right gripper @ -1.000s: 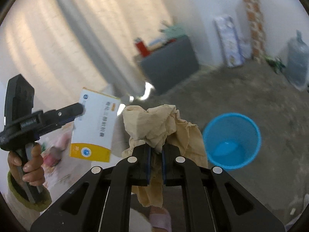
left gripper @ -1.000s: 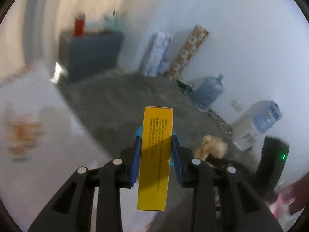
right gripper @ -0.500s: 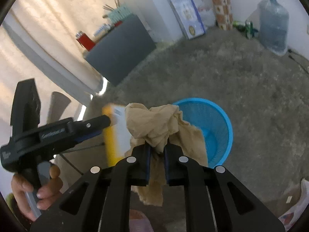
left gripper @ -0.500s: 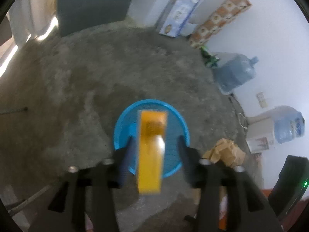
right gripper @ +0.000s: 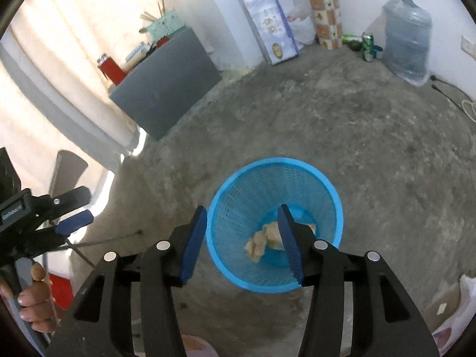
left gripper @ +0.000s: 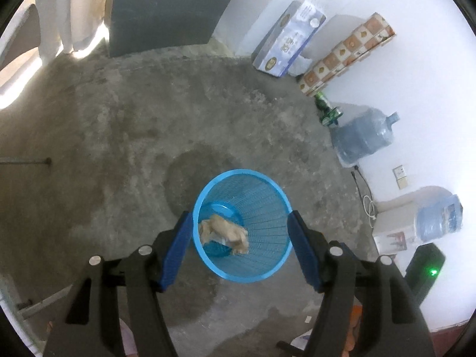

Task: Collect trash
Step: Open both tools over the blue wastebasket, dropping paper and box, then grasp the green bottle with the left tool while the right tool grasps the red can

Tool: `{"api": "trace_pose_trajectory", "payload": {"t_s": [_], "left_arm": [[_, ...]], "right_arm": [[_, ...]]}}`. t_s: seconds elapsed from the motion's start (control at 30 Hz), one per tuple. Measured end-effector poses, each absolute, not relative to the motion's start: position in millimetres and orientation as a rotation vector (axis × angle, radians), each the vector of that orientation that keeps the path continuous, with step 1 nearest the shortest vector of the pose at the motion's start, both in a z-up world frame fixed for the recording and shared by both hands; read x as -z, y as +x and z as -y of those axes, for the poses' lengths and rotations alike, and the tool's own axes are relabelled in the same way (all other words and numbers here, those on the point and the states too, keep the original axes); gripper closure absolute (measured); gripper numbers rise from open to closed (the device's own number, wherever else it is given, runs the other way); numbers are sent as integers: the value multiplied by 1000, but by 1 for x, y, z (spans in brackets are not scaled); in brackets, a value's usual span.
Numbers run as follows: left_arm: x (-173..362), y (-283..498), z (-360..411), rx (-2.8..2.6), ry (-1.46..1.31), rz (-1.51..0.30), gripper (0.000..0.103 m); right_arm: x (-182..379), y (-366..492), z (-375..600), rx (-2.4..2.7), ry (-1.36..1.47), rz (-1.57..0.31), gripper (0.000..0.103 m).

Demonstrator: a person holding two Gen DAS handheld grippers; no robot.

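Left wrist view shows my left gripper (left gripper: 239, 247) with its blue-padded fingers (left gripper: 175, 253) spread wide and holding nothing, poised directly above the blue mesh wastebasket (left gripper: 264, 205), so that each pad frames one side of the rim. Down inside, on the basket's solid blue bottom, lies the crumpled tan paper (left gripper: 224, 232), a wrinkled, lumpy wad the colour of a brown bag, with a scrap of paler material tucked under it that I cannot identify. Right wrist view shows my right gripper (right gripper: 242, 241) also spread apart and empty, hanging over the near left part of the same basket (right gripper: 258, 184); its right finger (right gripper: 290, 244) crosses in front of the wad (right gripper: 261, 241), hiding part of it. At the left edge of that view my left hand (right gripper: 35, 300) grips the handle of the other tool. The basket stands on a bare grey concrete floor (left gripper: 104, 136). Farther off, along the white wall, are a dark grey cabinet (right gripper: 166, 86), a pack of tissue rolls (left gripper: 290, 37), a patterned carton (left gripper: 346, 55), green cans (right gripper: 367, 46) and a large water jug (left gripper: 363, 138).
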State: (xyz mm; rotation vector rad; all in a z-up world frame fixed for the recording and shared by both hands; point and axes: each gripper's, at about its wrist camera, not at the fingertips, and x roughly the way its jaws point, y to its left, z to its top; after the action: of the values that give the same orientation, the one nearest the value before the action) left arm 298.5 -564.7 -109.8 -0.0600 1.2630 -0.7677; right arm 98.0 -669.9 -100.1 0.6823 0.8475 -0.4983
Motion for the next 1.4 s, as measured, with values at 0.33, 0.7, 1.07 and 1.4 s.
{"api": "trace_pose_trajectory", "payload": {"t_s": [0.33, 0.7, 1.07, 1.4], "left_arm": [[-16, 240, 457, 916, -47, -1051, 31], [-44, 167, 231, 673, -15, -922, 26], [-8, 120, 7, 237, -454, -903, 6], [8, 111, -96, -35, -486, -852, 6]], "right_arm": [[24, 51, 608, 447, 614, -733, 48], [-32, 38, 471, 331, 446, -718, 16], [-54, 140, 289, 20, 76, -753, 7], [-58, 199, 187, -193, 18, -769, 7]]}}
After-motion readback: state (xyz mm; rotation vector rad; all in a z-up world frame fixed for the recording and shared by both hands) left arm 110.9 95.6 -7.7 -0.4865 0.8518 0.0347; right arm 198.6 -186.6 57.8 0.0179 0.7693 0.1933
